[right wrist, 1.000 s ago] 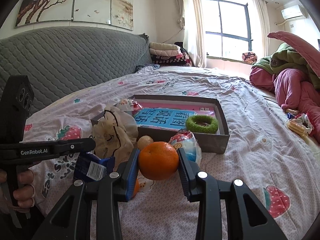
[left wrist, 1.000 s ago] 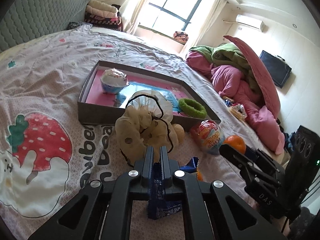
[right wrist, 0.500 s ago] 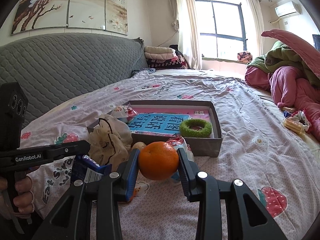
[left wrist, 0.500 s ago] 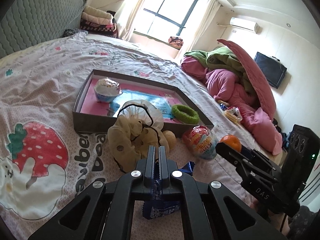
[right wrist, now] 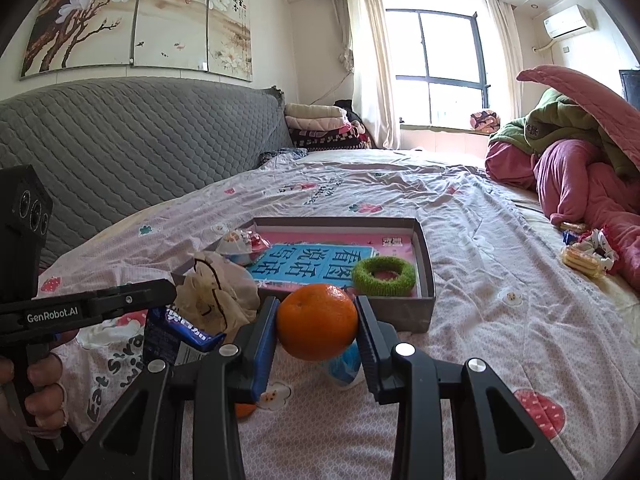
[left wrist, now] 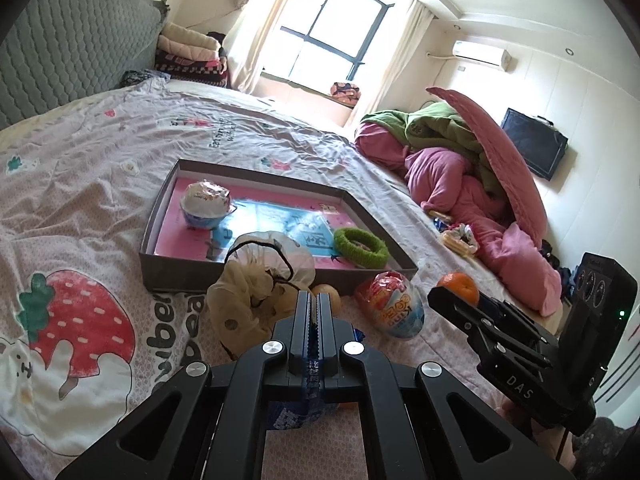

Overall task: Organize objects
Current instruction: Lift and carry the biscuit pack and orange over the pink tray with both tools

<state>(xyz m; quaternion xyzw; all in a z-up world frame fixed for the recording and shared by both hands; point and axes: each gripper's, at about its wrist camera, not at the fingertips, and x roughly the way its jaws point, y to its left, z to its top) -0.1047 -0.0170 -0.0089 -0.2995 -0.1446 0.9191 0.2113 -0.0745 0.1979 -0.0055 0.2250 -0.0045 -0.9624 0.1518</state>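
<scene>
Orange fruit sits pinched in the right gripper point(right wrist: 317, 330), lifted above the bed, and the box point(right wrist: 425, 258) lies just ahead, slightly to its right. The left gripper point(left wrist: 314, 312) is pressed together on a blue packet point(right wrist: 176, 334); the box is ahead there too, behind a cream pouch point(left wrist: 256, 284).

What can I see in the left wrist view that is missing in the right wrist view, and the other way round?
Only the left wrist view shows the black screen on the wall and the whole toy egg on the bed. Only the right wrist view shows the flower painting and the person's hand. Both show the box, the green ring, the orange in the right tongs, and the blue packet in the left tongs.
</scene>
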